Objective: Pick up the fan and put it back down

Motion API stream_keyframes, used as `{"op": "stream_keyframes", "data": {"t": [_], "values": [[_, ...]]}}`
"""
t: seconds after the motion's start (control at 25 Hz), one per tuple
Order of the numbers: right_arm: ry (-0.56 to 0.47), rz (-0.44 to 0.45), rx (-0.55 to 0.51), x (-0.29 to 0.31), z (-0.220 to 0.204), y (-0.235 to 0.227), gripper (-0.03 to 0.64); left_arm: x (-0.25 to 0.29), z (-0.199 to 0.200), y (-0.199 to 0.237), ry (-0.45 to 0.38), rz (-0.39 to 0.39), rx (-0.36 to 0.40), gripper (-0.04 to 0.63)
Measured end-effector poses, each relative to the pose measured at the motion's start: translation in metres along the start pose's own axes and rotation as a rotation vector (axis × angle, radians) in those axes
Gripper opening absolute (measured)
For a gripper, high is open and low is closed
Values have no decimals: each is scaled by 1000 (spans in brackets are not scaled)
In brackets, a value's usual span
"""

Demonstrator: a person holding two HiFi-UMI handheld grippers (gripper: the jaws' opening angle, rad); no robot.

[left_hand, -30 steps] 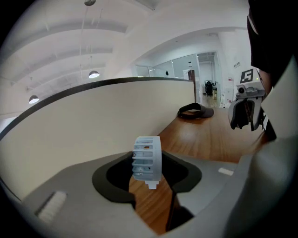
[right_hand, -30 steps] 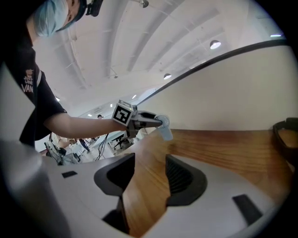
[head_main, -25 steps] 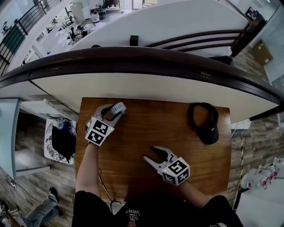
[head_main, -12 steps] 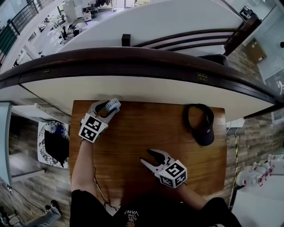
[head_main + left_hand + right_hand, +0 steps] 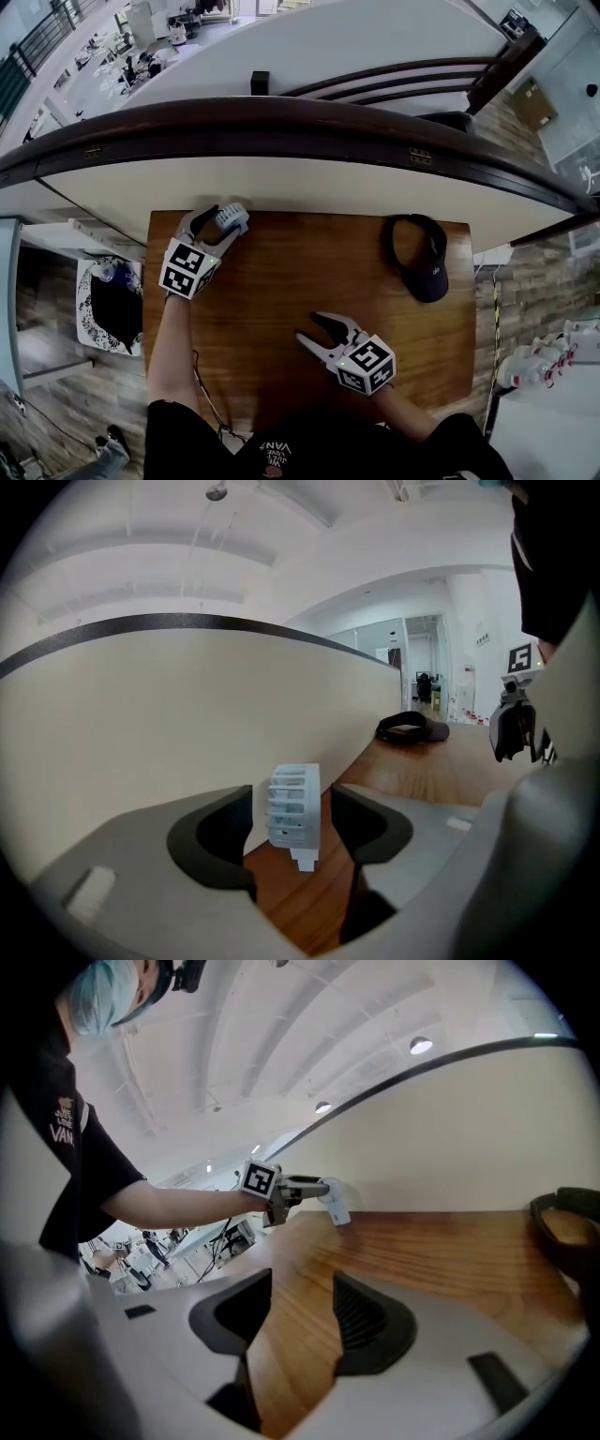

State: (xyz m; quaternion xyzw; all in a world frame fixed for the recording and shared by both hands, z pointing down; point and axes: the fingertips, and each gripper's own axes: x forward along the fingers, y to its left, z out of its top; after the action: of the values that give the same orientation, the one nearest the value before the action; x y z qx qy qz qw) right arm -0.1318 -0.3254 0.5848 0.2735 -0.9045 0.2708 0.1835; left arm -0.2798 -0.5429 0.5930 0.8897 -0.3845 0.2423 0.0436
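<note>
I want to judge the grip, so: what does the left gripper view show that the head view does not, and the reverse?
Only the left gripper view: a gap beside the fan as the jaws of the left gripper are opening around it. Only the head view: the person's left forearm and the floor. Both: fan, cap, table, right gripper.

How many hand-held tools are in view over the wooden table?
2. The left tool is at the far left corner of the table, its jaws opening with the white fan between them. The right tool is open and empty near the front middle. None seems hidden.
</note>
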Motion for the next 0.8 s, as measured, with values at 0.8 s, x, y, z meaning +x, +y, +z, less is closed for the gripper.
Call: {"op": "stream_keyframes", "data": {"t": [0.8], "values": [[-40,67,-80,-91,-23,17,181,-119,34,-112,-95,264,-21,287]]}}
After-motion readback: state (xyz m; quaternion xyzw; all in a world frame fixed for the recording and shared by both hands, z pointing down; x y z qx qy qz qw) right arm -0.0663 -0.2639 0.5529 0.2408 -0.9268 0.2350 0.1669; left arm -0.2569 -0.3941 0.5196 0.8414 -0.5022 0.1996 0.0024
